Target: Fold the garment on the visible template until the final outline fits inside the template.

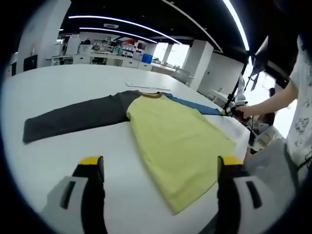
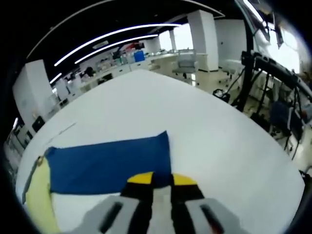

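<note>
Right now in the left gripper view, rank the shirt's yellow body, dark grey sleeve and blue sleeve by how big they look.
1. yellow body
2. dark grey sleeve
3. blue sleeve, though it lies farther away and foreshortened, held at its cuff by the right gripper.

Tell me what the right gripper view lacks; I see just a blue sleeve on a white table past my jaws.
Observer: The left gripper view shows the whole long-sleeved shirt with a yellow-green body lying flat on the white table.
Operator: Report the other sleeve.
Observer: The dark grey sleeve stretches straight out, unfolded.
Operator: Give the left hand-held gripper's state.
Observer: The left hand-held gripper is open, holding nothing, short of the shirt's hem.
Operator: Locate my gripper.
Observer: The right hand-held gripper sits at the blue sleeve's cuff.
</note>
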The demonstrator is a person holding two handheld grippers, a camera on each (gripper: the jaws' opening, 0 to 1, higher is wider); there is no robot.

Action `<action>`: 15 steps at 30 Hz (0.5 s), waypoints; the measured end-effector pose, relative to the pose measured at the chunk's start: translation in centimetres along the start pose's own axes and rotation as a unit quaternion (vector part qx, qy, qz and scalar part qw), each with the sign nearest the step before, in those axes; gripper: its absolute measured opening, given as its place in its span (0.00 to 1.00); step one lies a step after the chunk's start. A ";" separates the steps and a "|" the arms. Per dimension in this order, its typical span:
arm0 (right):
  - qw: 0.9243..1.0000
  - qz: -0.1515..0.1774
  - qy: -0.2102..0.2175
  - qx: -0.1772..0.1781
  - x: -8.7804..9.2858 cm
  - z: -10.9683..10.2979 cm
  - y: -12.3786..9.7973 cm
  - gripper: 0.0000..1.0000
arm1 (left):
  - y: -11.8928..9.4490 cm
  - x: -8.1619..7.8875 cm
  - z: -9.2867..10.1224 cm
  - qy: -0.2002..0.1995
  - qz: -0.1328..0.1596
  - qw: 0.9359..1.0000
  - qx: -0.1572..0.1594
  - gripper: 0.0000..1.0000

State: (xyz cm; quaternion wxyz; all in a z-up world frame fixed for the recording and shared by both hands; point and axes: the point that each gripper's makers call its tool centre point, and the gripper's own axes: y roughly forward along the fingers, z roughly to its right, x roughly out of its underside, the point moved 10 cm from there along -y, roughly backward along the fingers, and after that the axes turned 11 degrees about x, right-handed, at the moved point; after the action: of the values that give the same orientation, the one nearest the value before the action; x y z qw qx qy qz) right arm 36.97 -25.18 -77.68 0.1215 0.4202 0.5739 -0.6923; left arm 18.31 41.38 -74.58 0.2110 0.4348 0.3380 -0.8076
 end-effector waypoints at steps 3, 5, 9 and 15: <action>1.000 0.006 0.016 -0.005 -0.3 0.2 -0.3 0.00 | 0.1 0.1 -0.1 0.002 -0.007 1.000 0.001 0.93; 1.000 0.007 0.016 -0.010 -0.4 0.0 -0.5 0.00 | 0.1 0.1 -0.2 0.004 -0.010 1.000 0.002 0.93; 0.999 0.024 -0.007 -0.030 -1.3 -0.5 -1.1 0.00 | 0.2 0.0 0.0 0.010 -0.017 1.000 0.005 0.93; 0.995 0.047 -0.033 -0.080 -2.5 -2.8 -2.7 0.00 | 0.4 0.0 0.6 0.015 -0.022 1.000 0.005 0.91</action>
State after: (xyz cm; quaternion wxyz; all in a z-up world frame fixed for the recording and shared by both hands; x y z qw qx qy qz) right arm 38.01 -22.59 -73.93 0.2056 0.4129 0.6026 -0.6513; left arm 18.27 40.71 -74.48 0.1860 0.4401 0.3461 -0.8074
